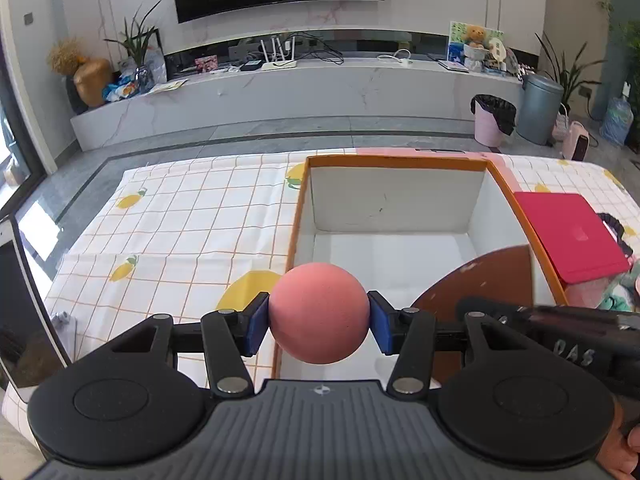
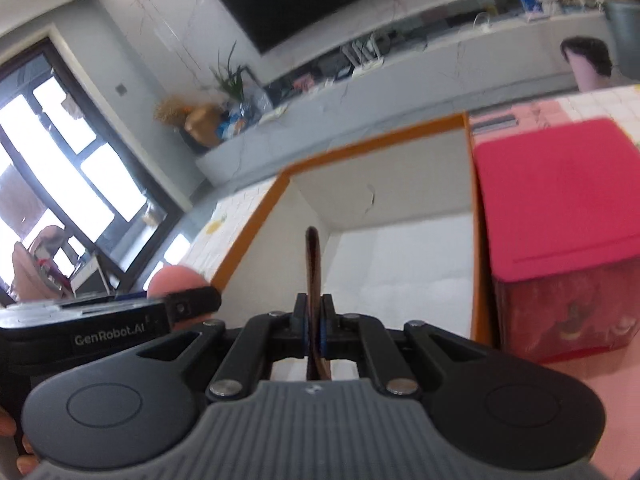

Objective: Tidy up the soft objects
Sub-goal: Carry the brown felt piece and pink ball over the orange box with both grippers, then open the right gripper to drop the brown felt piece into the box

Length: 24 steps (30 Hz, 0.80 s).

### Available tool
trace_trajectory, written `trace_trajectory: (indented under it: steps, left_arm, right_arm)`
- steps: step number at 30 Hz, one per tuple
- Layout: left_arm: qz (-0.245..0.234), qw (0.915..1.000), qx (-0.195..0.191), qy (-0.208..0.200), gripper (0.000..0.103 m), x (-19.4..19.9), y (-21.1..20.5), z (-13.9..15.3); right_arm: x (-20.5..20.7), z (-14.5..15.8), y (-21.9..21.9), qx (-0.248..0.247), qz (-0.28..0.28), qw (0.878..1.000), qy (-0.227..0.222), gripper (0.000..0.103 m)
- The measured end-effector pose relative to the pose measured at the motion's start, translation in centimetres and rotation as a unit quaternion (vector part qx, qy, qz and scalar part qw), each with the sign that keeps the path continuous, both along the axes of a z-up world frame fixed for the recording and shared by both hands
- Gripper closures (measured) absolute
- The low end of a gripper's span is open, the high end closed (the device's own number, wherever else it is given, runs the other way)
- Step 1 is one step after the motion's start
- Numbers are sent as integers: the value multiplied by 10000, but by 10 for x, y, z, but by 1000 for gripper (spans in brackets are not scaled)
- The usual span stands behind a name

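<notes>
The right wrist view is blurred and tilted, so much of it is hard to read. The thin brown disc-shaped flat piece (image 2: 313,276) shows there only edge-on, a dark upright sliver; the left wrist view shows its broad rounded face (image 1: 480,280), with the lower part cut off by gripper bodies, and its material cannot be told. The right gripper (image 2: 315,328) has its fingers closed tight on this piece, above the open white-lined box with an orange rim (image 1: 396,161). The left gripper (image 1: 319,322) has its blue-padded fingers (image 1: 256,326) pressed on either side of the soft salmon-pink foam ball (image 1: 319,314), held over the box's near-left corner; in the right wrist view only the ball's top (image 2: 176,278) peeks out behind the left gripper's body.

The box stands on the worktop covered by a white checked cloth with lemon prints (image 1: 180,220). Just beside the box's right wall lies a red flat-lidded box (image 1: 568,236); beyond it, at the worktop's right edge, lie soft things too cut off to identify.

Legible writing: "GenRobot.AI" on the left gripper's body in the right wrist view, the last letter partly hidden, and "DAS" on the right gripper's side in the left wrist view.
</notes>
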<state>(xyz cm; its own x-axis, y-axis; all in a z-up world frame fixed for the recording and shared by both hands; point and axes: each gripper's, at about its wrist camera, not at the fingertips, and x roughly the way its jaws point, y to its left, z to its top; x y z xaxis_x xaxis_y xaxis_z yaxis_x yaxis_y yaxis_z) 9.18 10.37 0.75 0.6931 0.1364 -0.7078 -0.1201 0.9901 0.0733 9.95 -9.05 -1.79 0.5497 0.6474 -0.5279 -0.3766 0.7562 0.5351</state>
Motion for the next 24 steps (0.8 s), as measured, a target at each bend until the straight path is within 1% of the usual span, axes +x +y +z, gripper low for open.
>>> trace_trajectory:
  steps: [2,3,4,7,10,11,14,15,17,20,22,23,24]
  left_arm:
    - [-108,9999,45,73,44,1,-4,-3]
    - [-142,9998,49,114,44,2,-6,-5]
    - [-144,9998,47,146,44,3,-7,-7]
    - [-141,9996,43,227,44,5,-8,-12]
    - [-234,9992,74,301,44,6,-10,-14]
    - [-227,9991,91,356,44,6,-11,-15]
    - [-241,9985,84,478,44,8,-11,-18]
    - [-237,9984,79,502,44,9,-11,-19]
    - [-218,9983,101,528,44,8,-10,-21]
    - [-204,9982,29,571,44,9,-9,-21]
    - [-229,9979,-36,597,44,9,-9,-20]
    - [-246,9980,-34,588,44,9,-10,-21]
    - [-259,9980,2,572,44,9,-11,-20]
  right_arm:
    - [4,-5,4,-44,146,9998,144,101]
    - [4,-7,8,-149,229,9994,232,101]
    - [5,-10,13,-291,268,9988,282,101]
    - [0,-10,28,-954,522,9939,174,101]
    - [-3,-14,31,-1275,899,9869,402,101]
    - [-4,-14,37,-1538,995,9824,374,101]
    - [-12,-15,54,-2422,1067,9643,-55,101]
    - [-13,-17,59,-2608,1091,9591,-151,101]
    - [-13,-18,60,-2711,1030,9569,-180,100]
    - [-11,-16,56,-2796,1035,9544,-126,91]
    - [-11,-13,53,-2847,1046,9528,-102,76]
    - [-11,-11,51,-2854,1055,9526,-78,72]
    - [-12,-9,50,-2850,1065,9526,-68,64]
